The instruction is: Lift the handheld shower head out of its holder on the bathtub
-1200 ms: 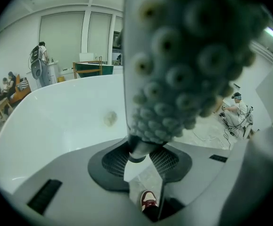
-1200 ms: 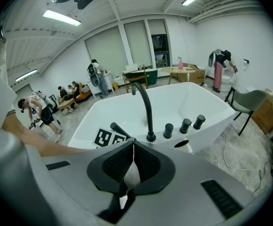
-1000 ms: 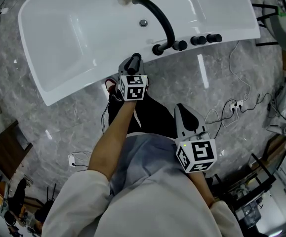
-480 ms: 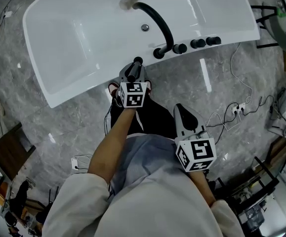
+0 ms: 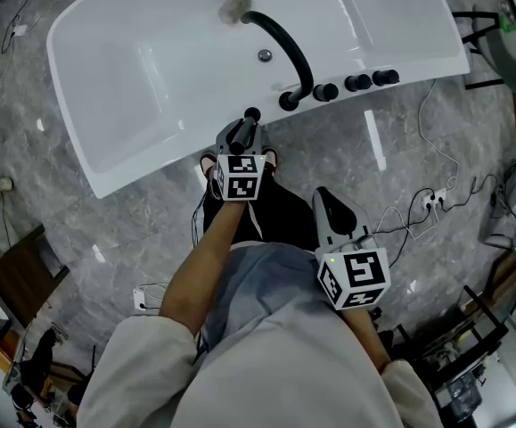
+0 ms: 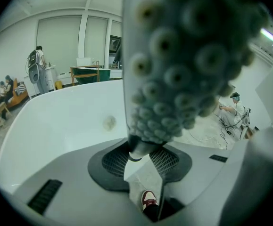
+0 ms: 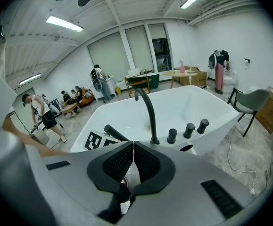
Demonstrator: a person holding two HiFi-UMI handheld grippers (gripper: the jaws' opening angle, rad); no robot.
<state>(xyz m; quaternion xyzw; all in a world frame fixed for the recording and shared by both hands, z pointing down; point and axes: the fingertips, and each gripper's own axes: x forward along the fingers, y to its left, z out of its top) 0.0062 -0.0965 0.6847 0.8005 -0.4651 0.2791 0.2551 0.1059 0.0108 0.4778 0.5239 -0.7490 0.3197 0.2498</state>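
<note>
Since the shower head (image 6: 183, 55) is clamped by its narrow neck between the pads of the left claw (image 6: 141, 160), with the studded spray face looming just above the jaws and the dark handle end poking out past their tips, it appears free of its holder, held over the near rim of the bathtub (image 5: 133, 78). Ahead of that claw and to its right stand the curved black spout (image 5: 297, 46) and three knobs (image 5: 357, 82). The right claw (image 7: 132, 147) hangs well behind, jaws pressed together on nothing. The weak point, to my eye, is the grip: such a narrow hold under a bulky head could let it twist or slip, and a forward swing would knock the spout. No hose shows, so I cannot tell whether one might tug it back.
</note>
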